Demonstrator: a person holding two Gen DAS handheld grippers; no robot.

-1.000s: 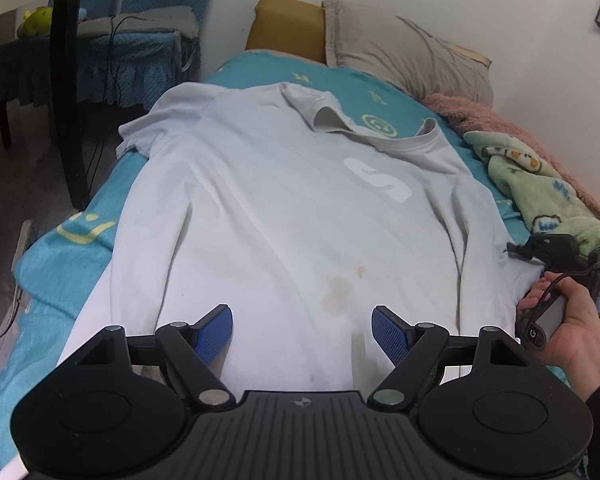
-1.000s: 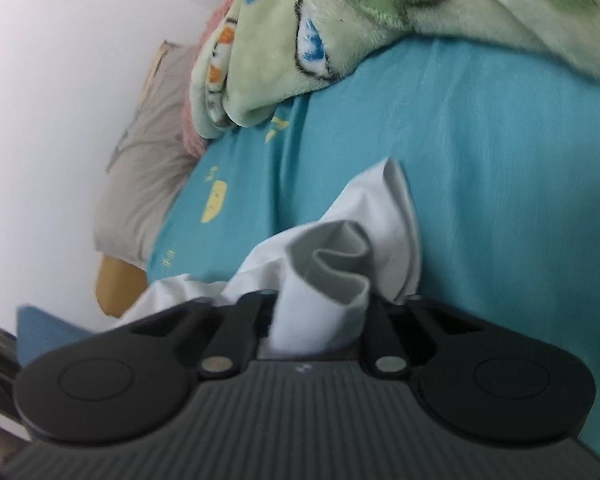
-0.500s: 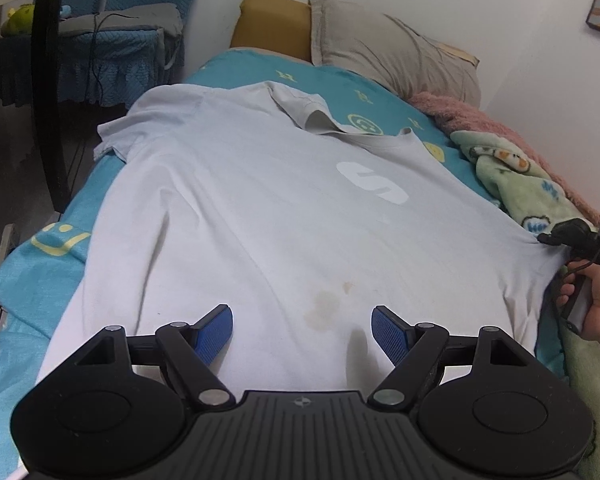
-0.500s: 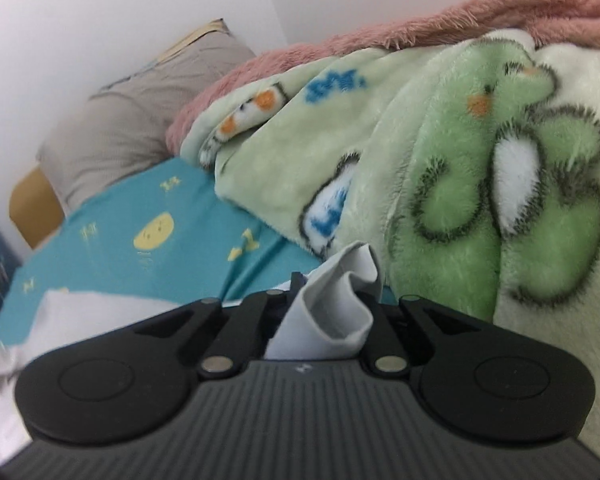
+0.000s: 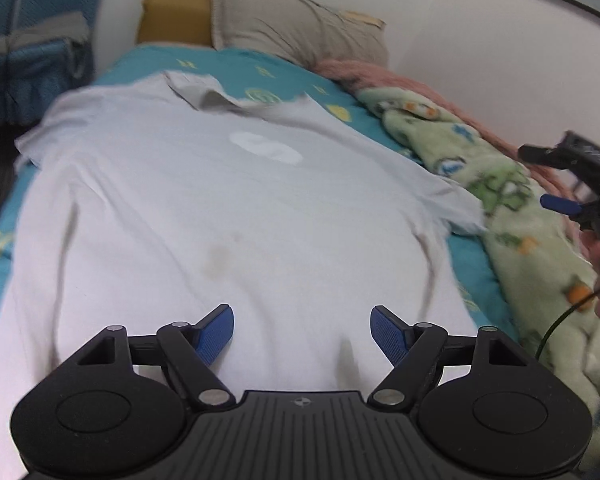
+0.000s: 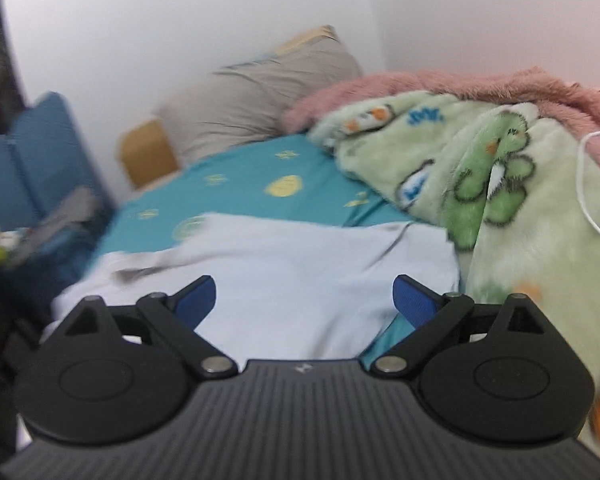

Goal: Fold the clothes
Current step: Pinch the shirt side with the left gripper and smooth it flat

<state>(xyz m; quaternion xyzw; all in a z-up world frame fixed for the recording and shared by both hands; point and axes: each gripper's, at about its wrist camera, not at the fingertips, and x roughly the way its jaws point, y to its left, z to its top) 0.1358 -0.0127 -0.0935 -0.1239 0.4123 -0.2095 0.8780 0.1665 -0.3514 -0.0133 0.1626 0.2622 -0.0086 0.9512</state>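
A white T-shirt (image 5: 204,208) with a white logo lies spread flat on the teal bed sheet (image 5: 284,76), collar towards the pillows. Its right sleeve (image 6: 324,268) lies spread out beside the green blanket. My left gripper (image 5: 302,330) is open and empty, low over the shirt's hem. My right gripper (image 6: 304,300) is open and empty, just above the right sleeve; it also shows in the left wrist view (image 5: 572,196) at the right edge, over the blanket.
A green cartoon blanket (image 5: 512,216) and a pink blanket (image 6: 440,84) are heaped along the bed's right side by the wall. A grey pillow (image 5: 296,28) and a yellow pillow (image 5: 172,14) lie at the head. Blue furniture (image 5: 24,56) stands left of the bed.
My right gripper has opened and let go of the shirt's right sleeve, which now lies spread out. The right gripper has lifted away. The left gripper stays open over the hem.
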